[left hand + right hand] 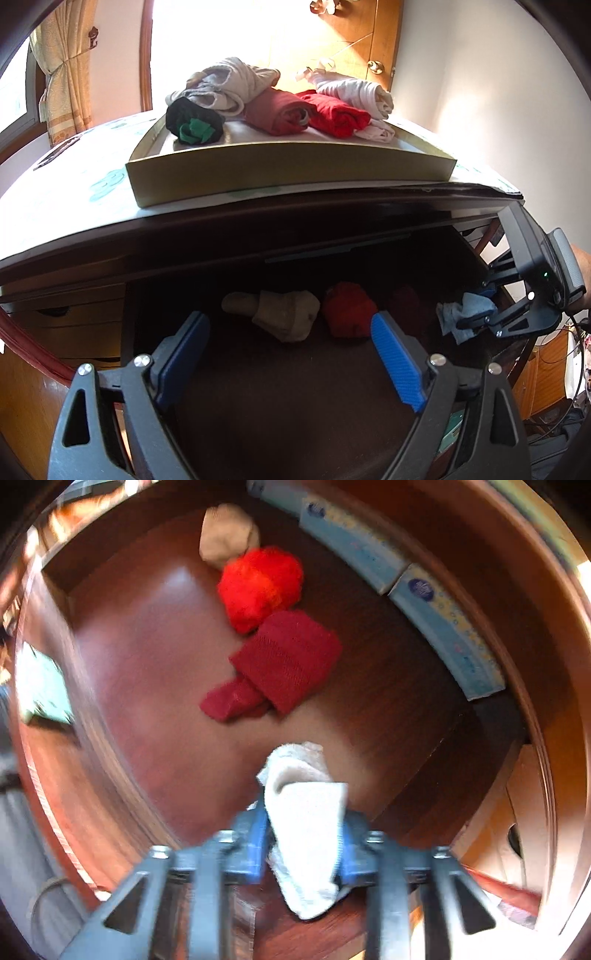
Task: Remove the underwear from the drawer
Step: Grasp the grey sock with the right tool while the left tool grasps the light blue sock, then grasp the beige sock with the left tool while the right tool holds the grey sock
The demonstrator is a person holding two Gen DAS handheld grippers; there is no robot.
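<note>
The open wooden drawer (147,646) holds a beige roll (227,535), a bright red roll (260,587) and a dark red roll (284,661) of underwear. My right gripper (304,834) points steeply down into the drawer and is shut on a pale blue-white rolled piece (306,812). In the left wrist view that gripper (476,319) shows at the drawer's right end with the pale piece (461,314) in it. My left gripper (290,325) hovers open in front of the drawer, facing the beige roll (284,314) and the red roll (349,308), with nothing between its fingers.
On the dresser top stands a gold tray (288,170) with several rolled garments (273,99). Pale blue boxes (443,627) line the drawer's back wall. A curtained window (62,74) is at the left and a wooden door (369,44) behind. A hand (581,273) holds the right gripper.
</note>
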